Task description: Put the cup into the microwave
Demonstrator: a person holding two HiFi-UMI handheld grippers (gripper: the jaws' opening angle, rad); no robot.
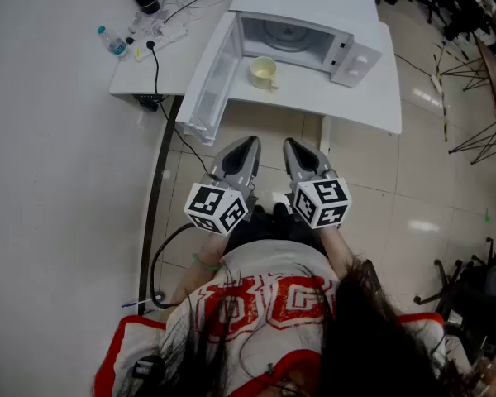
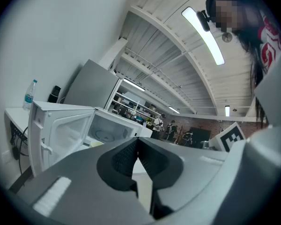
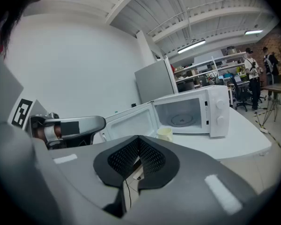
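White all over, the microwave (image 1: 302, 35) sat at the back of the white worktop (image 1: 372, 98). Its door (image 1: 208, 81) was swung wide open to the left. We could see the round glass plate (image 1: 285, 33) inside it. The pale yellow cup (image 1: 264, 74) stood upright on the worktop. It was just in front of the open microwave and right beside the door, so it was outside the microwave, not in it. We held our left claw (image 1: 250, 143) and our right claw (image 1: 288, 145) side by side, down low and close to our body. They were over the tiled floor (image 1: 380, 213) and well back from the worktop and the cup. Both claws pointed toward the microwave. The left claw was closed, with its dark bumpy pads (image 2: 122, 158) meeting at the tips and nothing between them. The right claw was closed too, with its pads (image 3: 124, 158) pressed together on nothing. Each claw had a cube with black and white squares at its back end, one on the left (image 1: 217, 207) and one on the right (image 1: 324, 203). A small water bottle (image 1: 112, 41) stood at the far left corner of the worktop. A black cable (image 1: 157, 69) ran from there over the edge.
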